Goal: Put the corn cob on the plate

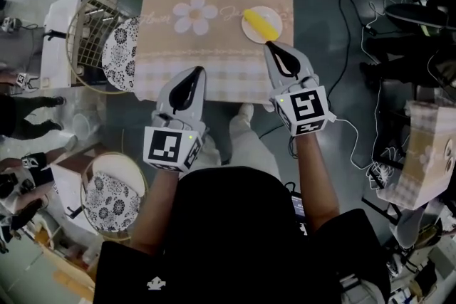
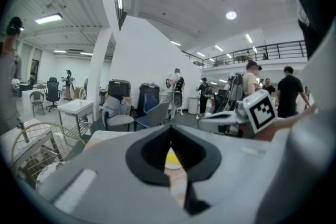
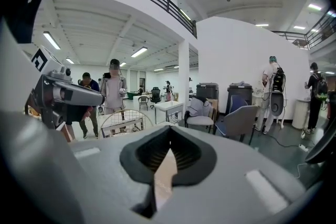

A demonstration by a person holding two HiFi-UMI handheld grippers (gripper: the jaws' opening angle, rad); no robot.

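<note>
The corn cob (image 1: 261, 26) lies on the small plate (image 1: 251, 33) at the table's (image 1: 214, 57) far right. We hold the right gripper (image 1: 271, 47) just short of it and the left gripper (image 1: 199, 72) nearer us, both with jaws pressed together and empty. The placing looks done to us, so pulling back should stay level and clear of the rim.

- Left gripper (image 1: 199, 71) and right gripper (image 1: 269, 45): pale grey shells, with black teardrop-shaped jaw pads ribbed on their inner faces.
- Left marker cube (image 1: 173, 147) and right marker cube (image 1: 308, 109): white faces printed with black square patterns, with a tiny green light at one corner of each.
- Thin white cable (image 1: 348, 126) trailing off the right cube.
- Black short-sleeved top (image 1: 235, 224) with a small white logo (image 1: 156, 284) low on the fabric.
- Light trousers (image 1: 246, 149) and a pale shoe (image 1: 246, 110).
</note>
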